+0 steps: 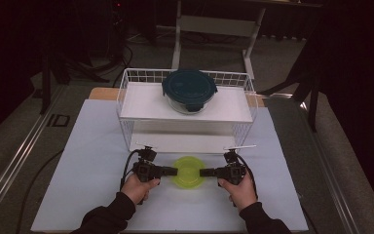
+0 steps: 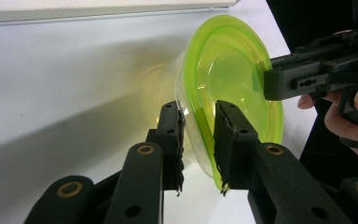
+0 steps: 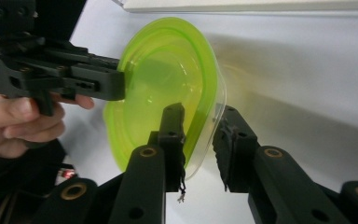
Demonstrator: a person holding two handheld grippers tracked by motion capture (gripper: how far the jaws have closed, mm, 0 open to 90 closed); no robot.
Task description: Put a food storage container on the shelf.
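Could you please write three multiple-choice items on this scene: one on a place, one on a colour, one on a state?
1. Where does the dark-lidded glass container stand?
A. on the top shelf of the white wire rack
B. on the mat in front of the rack
C. on the rack's lower shelf

2. What colour is the lid of the small container between the two grippers?
A. dark blue
B. translucent yellow-green
C. red

3. How do the left gripper and the right gripper stand to the small container?
A. both hover well above it
B. one holds it, the other rests beside the rack
C. each has its jaws around an opposite edge

Answers: 1 A, the high view shows it on the upper white shelf. 2 B, it glows yellow-green in all views. 3 C, each gripper view shows the rim between its own jaws.
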